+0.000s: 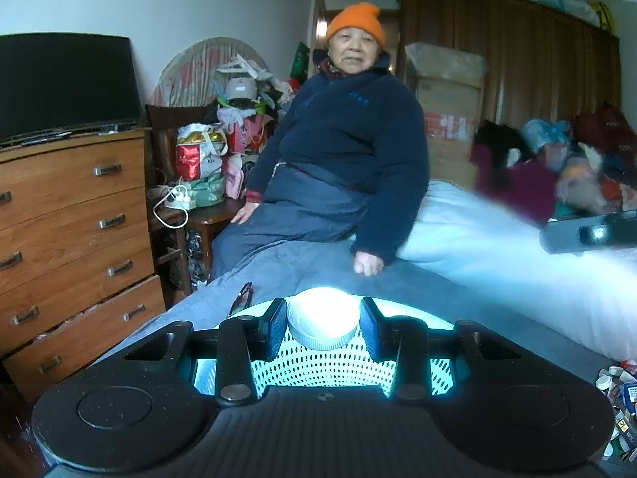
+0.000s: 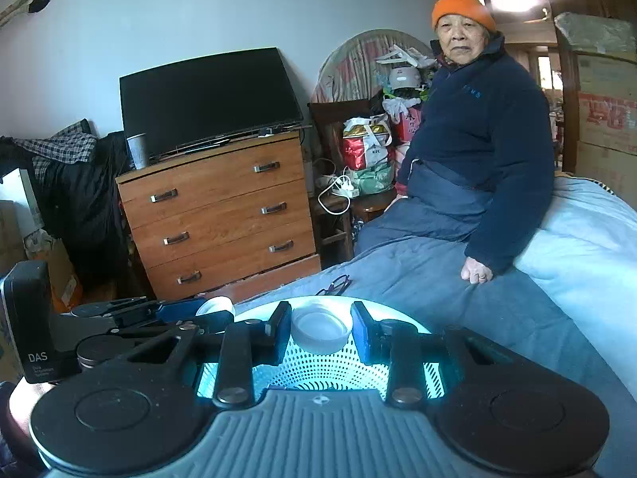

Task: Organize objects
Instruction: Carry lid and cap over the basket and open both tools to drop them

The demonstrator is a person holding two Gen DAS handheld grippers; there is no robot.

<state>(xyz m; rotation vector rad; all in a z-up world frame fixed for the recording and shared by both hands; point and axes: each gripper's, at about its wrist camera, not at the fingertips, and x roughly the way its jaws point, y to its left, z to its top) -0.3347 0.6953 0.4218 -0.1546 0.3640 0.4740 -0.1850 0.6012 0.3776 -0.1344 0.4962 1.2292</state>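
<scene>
The left gripper has a white cap sitting between its fingers, dome side up, with a slight gap showing on either side — whether the pads actually pinch it cannot be told. The right gripper frames a second cap, hollow side up, in the same uncertain way. Both hover over a white basket, perforated plastic with oval holes, which rests on the bed.

The caps are smooth, ribbed at the rim and light; with a loose hold either could slip and roll off the basket's curved edge onto the soft quilt. The two grippers sit close together, so they could bump. Folded glasses lie just beyond the basket. A person sits on the bed's edge, well apart.
</scene>
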